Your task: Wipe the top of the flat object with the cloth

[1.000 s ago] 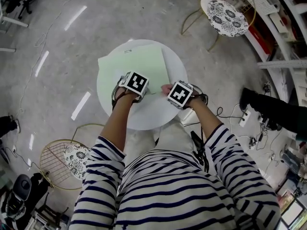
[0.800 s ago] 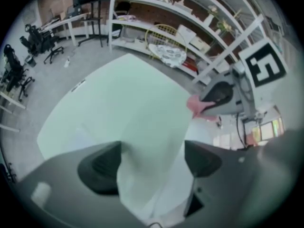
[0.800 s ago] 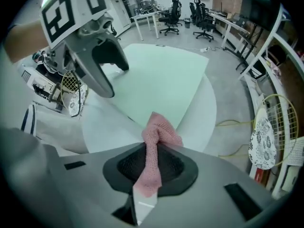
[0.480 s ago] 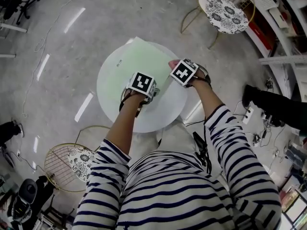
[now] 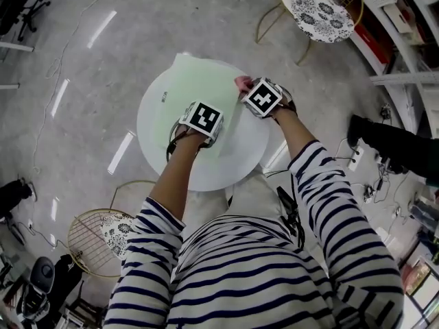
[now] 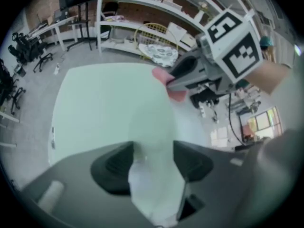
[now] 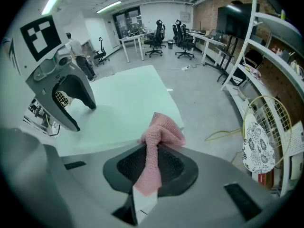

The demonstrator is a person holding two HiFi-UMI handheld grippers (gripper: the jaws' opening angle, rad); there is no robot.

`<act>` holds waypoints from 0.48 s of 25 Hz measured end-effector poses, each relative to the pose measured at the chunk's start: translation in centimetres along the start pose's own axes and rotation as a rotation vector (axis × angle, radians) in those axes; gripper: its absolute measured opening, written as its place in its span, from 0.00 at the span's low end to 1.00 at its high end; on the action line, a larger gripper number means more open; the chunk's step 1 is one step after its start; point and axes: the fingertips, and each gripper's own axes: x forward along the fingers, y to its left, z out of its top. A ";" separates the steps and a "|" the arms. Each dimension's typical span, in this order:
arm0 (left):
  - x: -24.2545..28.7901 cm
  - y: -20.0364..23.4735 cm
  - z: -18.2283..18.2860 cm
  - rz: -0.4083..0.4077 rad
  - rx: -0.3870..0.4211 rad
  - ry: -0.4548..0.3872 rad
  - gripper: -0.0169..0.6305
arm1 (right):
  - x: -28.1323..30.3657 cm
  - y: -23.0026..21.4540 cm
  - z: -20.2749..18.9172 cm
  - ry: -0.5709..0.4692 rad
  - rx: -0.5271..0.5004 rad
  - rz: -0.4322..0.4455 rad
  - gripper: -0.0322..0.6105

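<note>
My right gripper (image 7: 152, 152) is clamped on one pink open-knit cloth (image 7: 162, 132) at the right edge of the single smooth, pale-green flat sheet (image 5: 197, 84). It lies on one round white table (image 5: 156, 134). My left gripper (image 6: 152, 156) has just been closing and now pinches the sheet's near edge.

We see a pale green sheet (image 5: 195, 84) lying flat on the round white table (image 5: 236, 160). A pink knitted cloth (image 5: 242, 83), bunched in the right gripper (image 7: 151, 151) jaws, sits at the sheet's far right edge.
</note>
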 end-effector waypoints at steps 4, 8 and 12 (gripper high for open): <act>0.2 0.1 0.1 0.011 0.046 0.001 0.43 | 0.1 1.8 0.1 -0.054 0.001 0.016 0.13; 0.2 0.3 0.0 0.007 0.037 -0.011 0.42 | 0.2 4.1 -0.5 -0.074 -0.003 0.038 0.13; 0.2 0.3 -0.1 0.006 0.020 -0.012 0.40 | 0.1 5.9 -1.0 -0.088 0.001 0.056 0.13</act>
